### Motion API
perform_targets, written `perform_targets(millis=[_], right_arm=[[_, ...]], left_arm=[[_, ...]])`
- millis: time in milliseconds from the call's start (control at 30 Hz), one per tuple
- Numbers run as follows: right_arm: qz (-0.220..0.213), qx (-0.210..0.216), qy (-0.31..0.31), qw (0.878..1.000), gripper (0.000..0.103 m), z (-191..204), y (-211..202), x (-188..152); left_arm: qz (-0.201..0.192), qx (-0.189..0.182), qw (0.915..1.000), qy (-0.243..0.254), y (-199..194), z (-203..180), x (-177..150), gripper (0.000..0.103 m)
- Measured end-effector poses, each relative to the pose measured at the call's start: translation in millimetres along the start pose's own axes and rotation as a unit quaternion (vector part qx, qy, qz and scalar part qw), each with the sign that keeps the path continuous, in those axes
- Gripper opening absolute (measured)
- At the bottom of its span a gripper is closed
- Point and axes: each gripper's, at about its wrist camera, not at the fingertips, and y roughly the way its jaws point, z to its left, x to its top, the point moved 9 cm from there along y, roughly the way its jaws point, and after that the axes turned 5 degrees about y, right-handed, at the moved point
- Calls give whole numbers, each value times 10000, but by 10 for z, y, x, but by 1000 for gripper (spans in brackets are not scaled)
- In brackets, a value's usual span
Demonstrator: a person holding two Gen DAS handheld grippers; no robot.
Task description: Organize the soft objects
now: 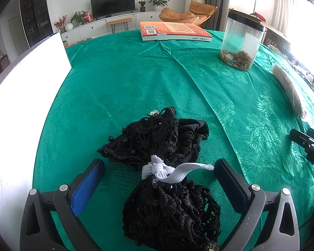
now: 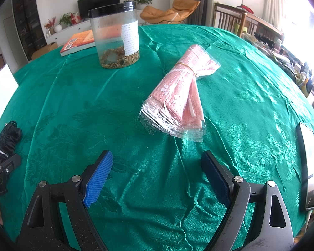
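A bundle of black lace cloth [image 1: 155,146], tied around its middle with a white elastic band [image 1: 163,170], lies on the green tablecloth [image 1: 123,87]. My left gripper [image 1: 159,167] is open, its blue pads on either side of the tied middle, not touching it. A pink bundle of masks in clear wrap [image 2: 182,92], held by a rubber band, lies ahead of my right gripper [image 2: 157,163], which is open and empty above bare cloth. The black bundle also shows at the left edge of the right wrist view [image 2: 9,137].
A clear jar with a black lid [image 1: 241,39] and an orange book [image 1: 173,31] stand at the far side. A white board [image 1: 21,96] lies at the left. A phone [image 2: 308,165] lies at the right edge. The right gripper's body [image 1: 307,146] shows at right.
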Motion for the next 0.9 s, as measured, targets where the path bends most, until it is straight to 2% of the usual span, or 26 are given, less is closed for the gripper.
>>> perform_targets(millis=[533,600,667,767,833,900], right_arm=[[-1,3,2,10000,89,-1,-2,-1],[9,22,1,10000,89,3,-4,0],[91,154,53,9998,88,0,-26,2],[178,841,584,9946,87,-85,-116,108],[136,820,837,9930,87,-214,-130,321],[184,724,972,9925,87,-306,-51,599]], left_arm=[[1,-6,10000,1,7,2,3,103],[90,-105,9998,107,-11,-4,-10,103],[331,-205,9990,198,-43,4,-47,103],[469,-376,9978,282,-102,-10,-104,102],[467,-325,9979,315,-126,2,-109,93],[451,-310,9978,362,-144,4,-91,80]])
